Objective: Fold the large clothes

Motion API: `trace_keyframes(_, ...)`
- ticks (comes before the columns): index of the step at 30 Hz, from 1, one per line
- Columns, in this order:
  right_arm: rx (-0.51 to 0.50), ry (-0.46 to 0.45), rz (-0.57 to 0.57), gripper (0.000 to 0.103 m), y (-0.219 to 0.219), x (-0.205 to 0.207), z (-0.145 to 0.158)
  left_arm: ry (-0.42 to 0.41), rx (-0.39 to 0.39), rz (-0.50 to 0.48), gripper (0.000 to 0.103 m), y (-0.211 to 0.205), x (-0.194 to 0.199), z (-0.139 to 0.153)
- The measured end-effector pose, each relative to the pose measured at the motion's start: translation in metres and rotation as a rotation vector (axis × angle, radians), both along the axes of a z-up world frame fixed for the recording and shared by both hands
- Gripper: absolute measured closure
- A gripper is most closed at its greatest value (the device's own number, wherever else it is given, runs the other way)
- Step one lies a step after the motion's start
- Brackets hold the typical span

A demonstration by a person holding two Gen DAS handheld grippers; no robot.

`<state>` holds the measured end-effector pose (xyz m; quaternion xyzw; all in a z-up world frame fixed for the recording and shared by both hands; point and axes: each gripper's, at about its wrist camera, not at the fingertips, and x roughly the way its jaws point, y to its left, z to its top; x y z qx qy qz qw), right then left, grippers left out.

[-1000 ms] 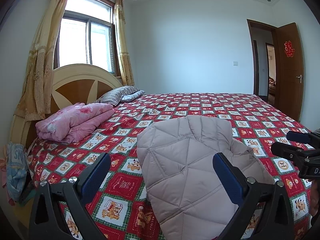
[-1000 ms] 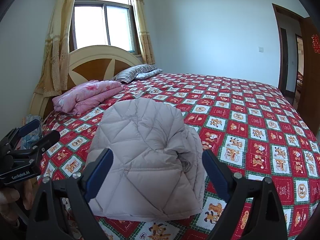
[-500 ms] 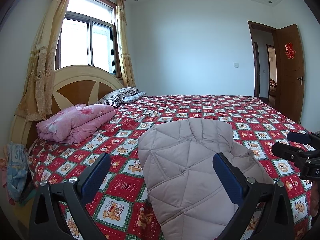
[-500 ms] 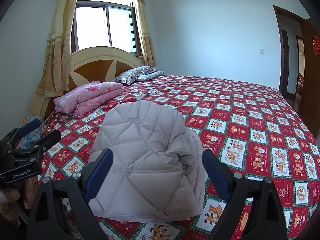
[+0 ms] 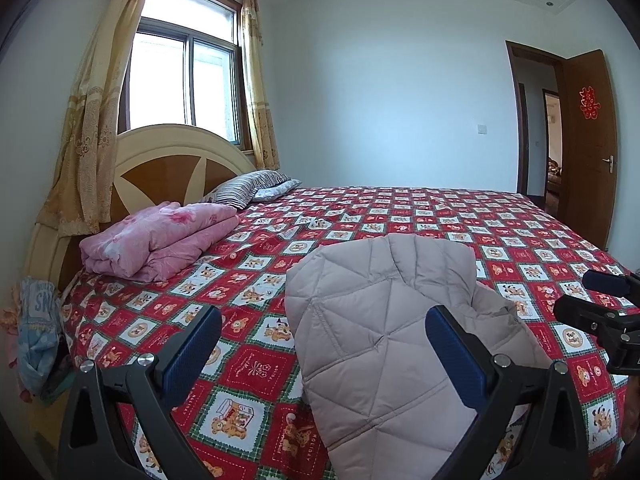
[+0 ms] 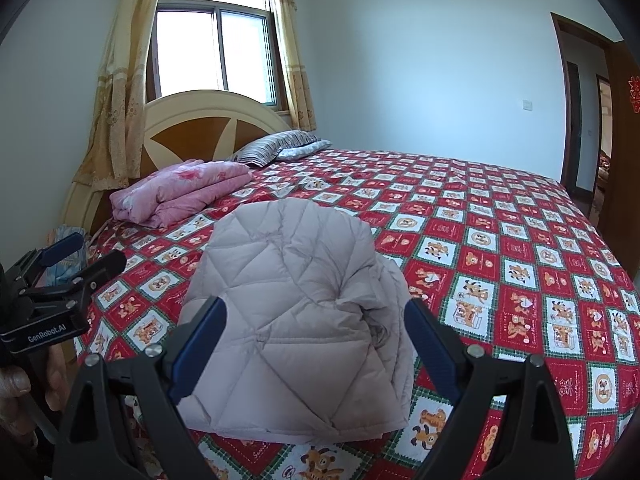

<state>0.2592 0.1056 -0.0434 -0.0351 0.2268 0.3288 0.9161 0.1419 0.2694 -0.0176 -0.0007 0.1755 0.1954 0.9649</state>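
My left tongs (image 5: 324, 344) were spread wide and held nothing, and my right tongs (image 6: 316, 336) were the same, both up off the bed (image 6: 520, 240). The folded jacket (image 6: 296, 312), a pale quilted one, lay in a thick bundle on the red patterned bedspread (image 5: 440, 216), near the bed's close edge and just ahead of both pairs of tongs. A folded pink quilt (image 5: 160, 240) sat near the headboard (image 5: 168, 160), well apart from the jacket.
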Motion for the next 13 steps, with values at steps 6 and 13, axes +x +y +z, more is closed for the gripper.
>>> trace_keyframes(6,-0.003,0.006,0.006,0.010,-0.0001,-0.0019,-0.0036,-0.017,0.028,0.001,0.001,-0.0028,-0.0033,0.0005)
trace_keyframes(13,-0.011,0.010,0.013,0.010,-0.0008,-0.0023,-0.0068,-0.023,0.057,-0.011,0.001,-0.0090,-0.0032,-0.0004)
